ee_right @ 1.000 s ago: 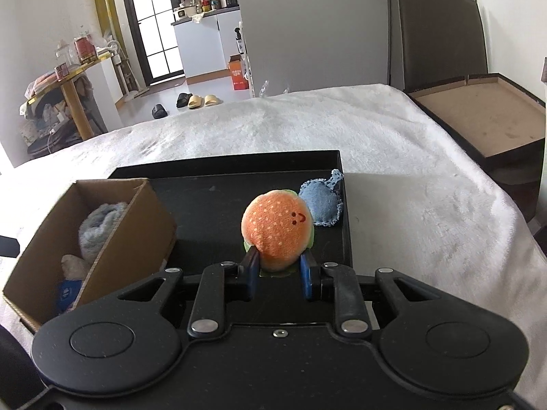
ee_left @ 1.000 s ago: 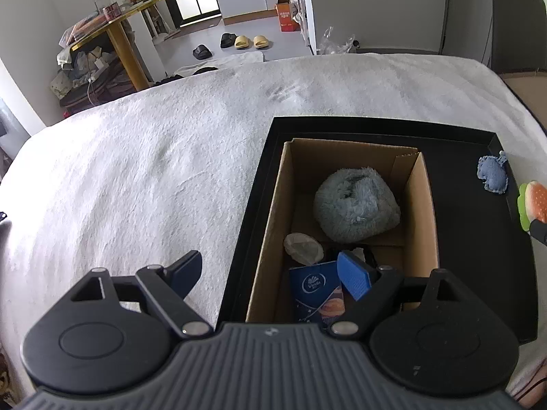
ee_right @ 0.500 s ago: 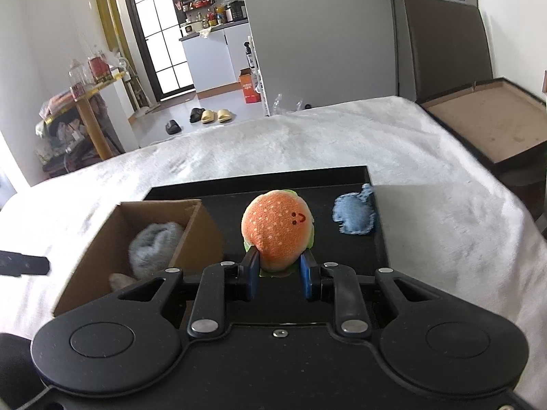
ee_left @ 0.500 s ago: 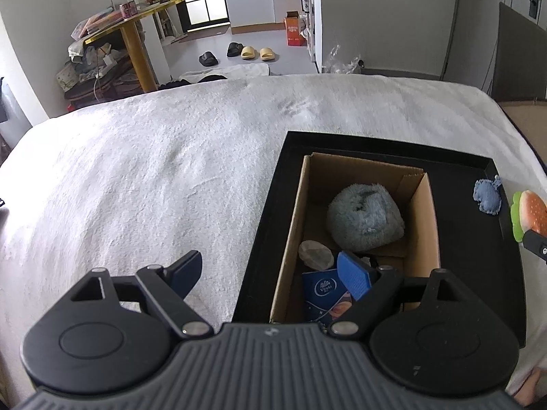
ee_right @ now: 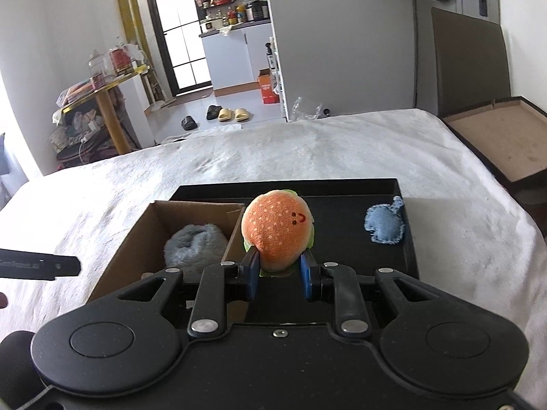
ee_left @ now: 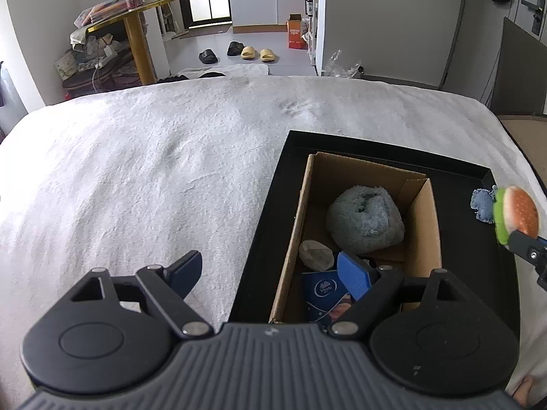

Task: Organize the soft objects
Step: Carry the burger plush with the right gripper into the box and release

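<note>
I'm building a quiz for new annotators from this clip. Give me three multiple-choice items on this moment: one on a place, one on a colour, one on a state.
1. Where does the fluffy grey-blue bundle lie?
A. inside the cardboard box
B. on the white blanket
C. on the bare tray floor

2. What colour is the small denim toy on the black tray?
A. red
B. blue
C. yellow

3. What is the state of the right gripper?
A. open and empty
B. shut on the denim toy
C. shut on the burger plush

Key: 1 A, the box walls surround the bundle in the left wrist view. 2 B, its fabric is faded blue. 3 C, both blue fingers press the plush's sides, while the left gripper is open and empty.
</note>
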